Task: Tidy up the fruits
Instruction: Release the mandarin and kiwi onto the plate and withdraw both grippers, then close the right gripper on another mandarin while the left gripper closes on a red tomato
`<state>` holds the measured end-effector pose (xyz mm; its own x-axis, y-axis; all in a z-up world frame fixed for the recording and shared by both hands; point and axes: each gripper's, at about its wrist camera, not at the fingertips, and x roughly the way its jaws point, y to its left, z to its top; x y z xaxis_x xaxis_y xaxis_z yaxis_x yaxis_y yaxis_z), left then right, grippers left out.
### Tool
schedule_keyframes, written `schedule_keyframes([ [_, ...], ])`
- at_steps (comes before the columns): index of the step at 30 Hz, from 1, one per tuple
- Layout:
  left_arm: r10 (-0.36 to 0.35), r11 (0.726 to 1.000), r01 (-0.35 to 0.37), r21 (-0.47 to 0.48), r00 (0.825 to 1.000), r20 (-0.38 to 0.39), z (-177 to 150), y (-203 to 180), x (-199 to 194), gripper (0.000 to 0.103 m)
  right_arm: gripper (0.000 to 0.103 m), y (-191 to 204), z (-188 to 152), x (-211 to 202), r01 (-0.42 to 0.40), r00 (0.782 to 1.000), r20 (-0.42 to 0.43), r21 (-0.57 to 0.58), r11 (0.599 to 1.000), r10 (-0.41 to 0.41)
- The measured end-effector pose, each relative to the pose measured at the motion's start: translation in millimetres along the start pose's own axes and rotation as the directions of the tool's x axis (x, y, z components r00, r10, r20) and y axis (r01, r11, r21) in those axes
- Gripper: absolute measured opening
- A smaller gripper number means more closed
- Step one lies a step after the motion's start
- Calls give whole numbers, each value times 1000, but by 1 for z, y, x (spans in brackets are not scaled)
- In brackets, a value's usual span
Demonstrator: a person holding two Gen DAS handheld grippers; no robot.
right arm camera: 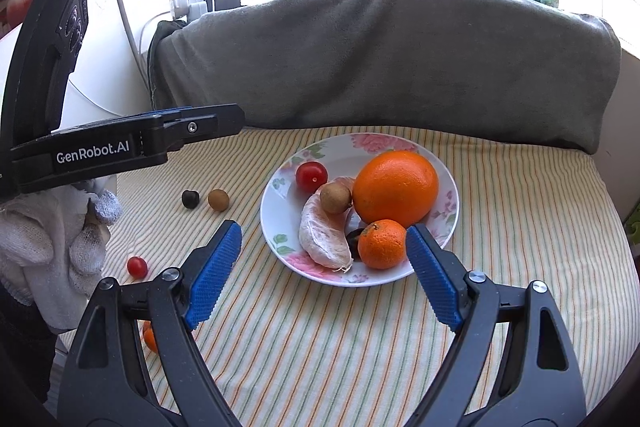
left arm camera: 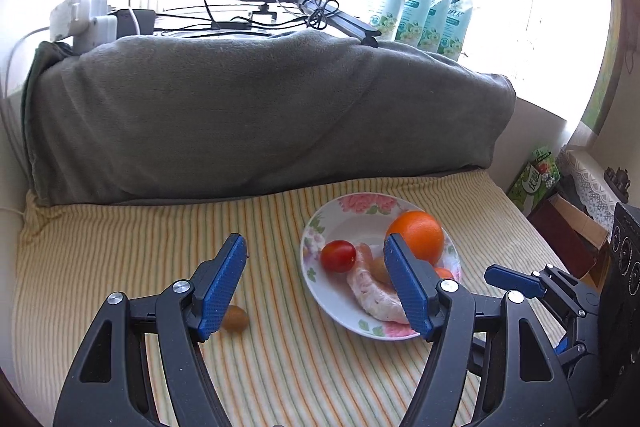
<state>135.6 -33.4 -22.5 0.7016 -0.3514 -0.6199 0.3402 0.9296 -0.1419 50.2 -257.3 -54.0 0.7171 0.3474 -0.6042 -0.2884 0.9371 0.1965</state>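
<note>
While both tools, left tool (left arm camera: 314, 269) and right tool (right arm camera: 324, 247), hang spread and empty, loose small brown round fruit (right arm camera: 218, 199) awaits gathering onto the flowered white china plate (right arm camera: 276, 227).

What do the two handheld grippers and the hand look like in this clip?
Both the left gripper and the right gripper have black plastic frames with triangular cutouts, silver screws and blue ribbed finger pads. The left one carries white "GenRobot.AI" lettering on its side. The hand wears a white knit glove.

The left gripper (left arm camera: 314, 251) and right gripper (right arm camera: 324, 239) both point forward and down with jaws apart and nothing between them, and a white-gloved hand (right arm camera: 56, 247) holds the left gripper from below.
</note>
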Motion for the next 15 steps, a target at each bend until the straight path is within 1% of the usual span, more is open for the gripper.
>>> schedule_keyframes([
  [7,55,997,-54,-49,998,7,-6,41,-15,71,87,11,-1,1,-45,999,-13,-13,999,45],
  [15,112,988,-114,-105,993,-22,-27,82,-26,71,87,27,-2,5,-90,995,-39,-40,995,89],
])
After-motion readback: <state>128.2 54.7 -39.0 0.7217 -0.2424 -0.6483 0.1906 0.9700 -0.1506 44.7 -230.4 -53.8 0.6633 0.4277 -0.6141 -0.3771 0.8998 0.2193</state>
